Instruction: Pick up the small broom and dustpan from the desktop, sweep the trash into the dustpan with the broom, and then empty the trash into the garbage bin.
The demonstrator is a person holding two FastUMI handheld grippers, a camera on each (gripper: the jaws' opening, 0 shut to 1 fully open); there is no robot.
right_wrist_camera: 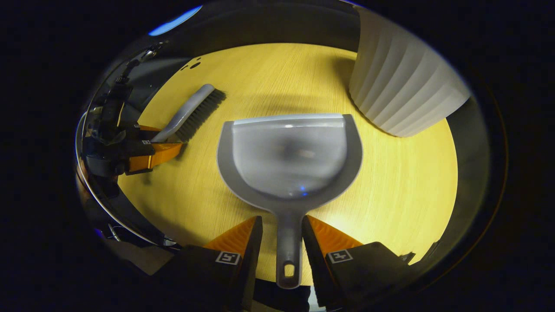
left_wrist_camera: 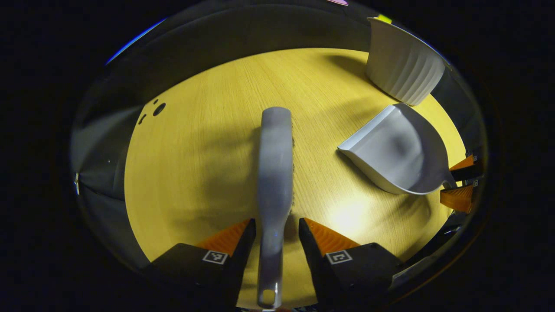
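The grey small broom (left_wrist_camera: 275, 173) runs straight ahead between the fingers of my left gripper (left_wrist_camera: 276, 223), which is shut on its handle. In the right gripper view the broom (right_wrist_camera: 190, 110) stands with its dark bristles on the wooden desktop (right_wrist_camera: 412, 186), at the far left. There the left gripper (right_wrist_camera: 151, 149) grips the broom's handle end. The grey dustpan (right_wrist_camera: 290, 156) lies right ahead of my right gripper (right_wrist_camera: 282, 221), which is shut on its handle. In the left gripper view the dustpan (left_wrist_camera: 394, 151) is at the right, its lip toward the desk's middle.
A white ribbed garbage bin (right_wrist_camera: 403, 86) stands on the desk at the far right, just beyond the dustpan; the same bin (left_wrist_camera: 403, 69) is at the upper right in the left gripper view. Small dark holes (left_wrist_camera: 158, 108) mark the desktop's far left corner.
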